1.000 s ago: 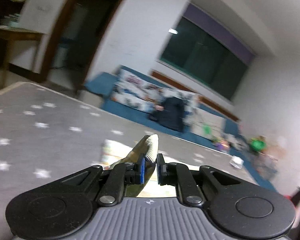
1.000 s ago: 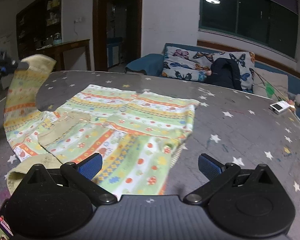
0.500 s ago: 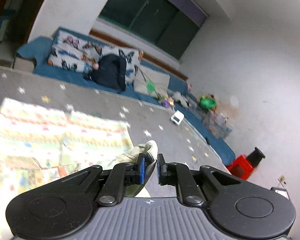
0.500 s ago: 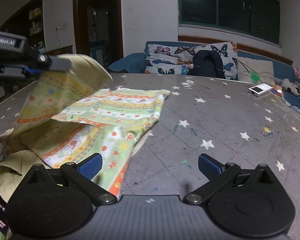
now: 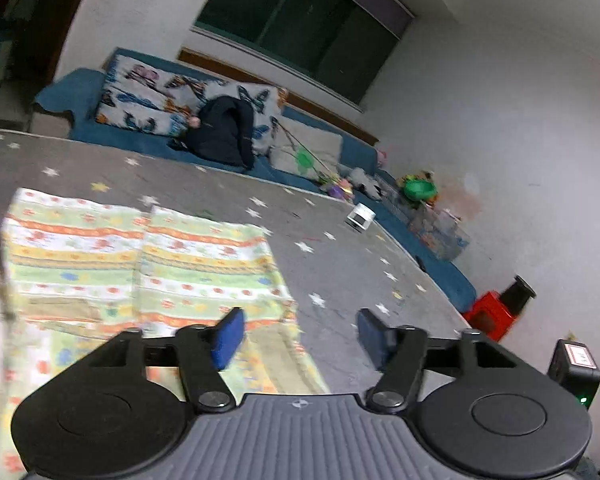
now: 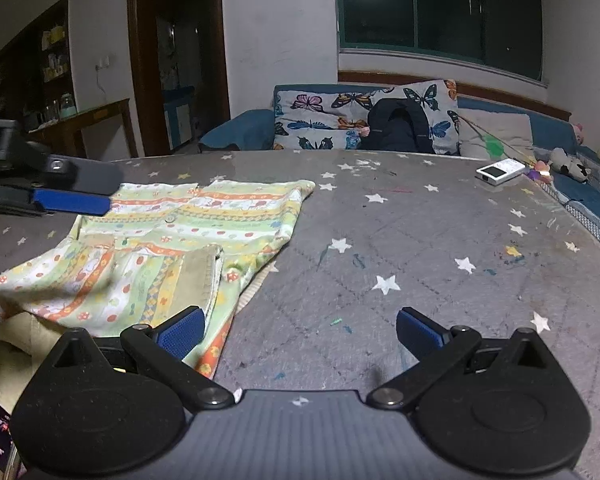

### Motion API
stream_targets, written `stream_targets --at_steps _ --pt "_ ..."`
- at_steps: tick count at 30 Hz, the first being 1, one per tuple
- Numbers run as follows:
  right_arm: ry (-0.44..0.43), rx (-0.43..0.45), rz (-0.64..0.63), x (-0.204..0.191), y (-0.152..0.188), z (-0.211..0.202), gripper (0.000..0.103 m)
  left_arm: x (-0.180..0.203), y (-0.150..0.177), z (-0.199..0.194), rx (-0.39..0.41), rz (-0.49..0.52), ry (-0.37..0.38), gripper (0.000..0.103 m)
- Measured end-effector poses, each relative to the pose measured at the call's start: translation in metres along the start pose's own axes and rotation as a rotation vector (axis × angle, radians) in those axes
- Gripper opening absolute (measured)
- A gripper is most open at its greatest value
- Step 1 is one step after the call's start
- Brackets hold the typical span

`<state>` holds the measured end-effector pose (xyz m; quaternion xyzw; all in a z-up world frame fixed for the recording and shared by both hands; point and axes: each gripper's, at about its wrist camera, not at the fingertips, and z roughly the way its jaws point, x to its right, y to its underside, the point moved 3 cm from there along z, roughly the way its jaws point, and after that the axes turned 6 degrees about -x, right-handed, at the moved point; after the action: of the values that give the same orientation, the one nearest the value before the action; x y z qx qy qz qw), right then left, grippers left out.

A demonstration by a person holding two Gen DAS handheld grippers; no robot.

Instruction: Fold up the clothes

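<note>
- Now the left gripper (image 5: 298,334) hangs wide open, empty, over the patterned garment (image 5: 140,256) at lower left
- Right gripper (image 6: 300,330) gapes too, holding nothing

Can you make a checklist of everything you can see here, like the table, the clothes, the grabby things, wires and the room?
Surface: grey star-print cover, marked with small coloured stains.
Job's things: striped patterned garment lying flat, a sleeve folded across it.
Clutter: small white device near the far edge.
Grippers: left gripper open, holding nothing, above the garment; right gripper open, holding nothing, at the garment's near edge.
Cables: nothing seen.
Surroundings: blue sofa with butterfly cushions, dark backpack, toys, dark window, doorway.
</note>
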<state>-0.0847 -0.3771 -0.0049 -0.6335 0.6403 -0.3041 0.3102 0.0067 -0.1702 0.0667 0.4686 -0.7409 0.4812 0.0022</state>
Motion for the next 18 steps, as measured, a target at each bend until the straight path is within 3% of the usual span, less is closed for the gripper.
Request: stream_targets --at_steps 5,7,9,14,18 --pt "-0.005 0.010 -0.011 -0.005 -0.005 -0.001 0.103 -0.024 0.005 -0.026 0.056 0.029 -0.158 0.097" --pt "-0.007 0.014 -0.015 -0.007 -0.007 -0.002 0.103 -0.034 0.007 -0.034 0.073 0.041 -0.217 0.102" --pt "-0.021 0.014 -0.032 -0.015 -0.011 0.001 0.103 -0.043 0.009 -0.042 0.085 0.051 -0.261 0.103" --pt "-0.056 0.014 -0.085 -0.040 -0.023 0.012 0.103 -0.061 0.018 -0.056 0.123 0.056 -0.258 0.103" --pt "-0.058 0.002 -0.114 -0.051 -0.028 0.024 0.103 -0.070 0.024 -0.060 0.092 0.092 -0.304 0.103"
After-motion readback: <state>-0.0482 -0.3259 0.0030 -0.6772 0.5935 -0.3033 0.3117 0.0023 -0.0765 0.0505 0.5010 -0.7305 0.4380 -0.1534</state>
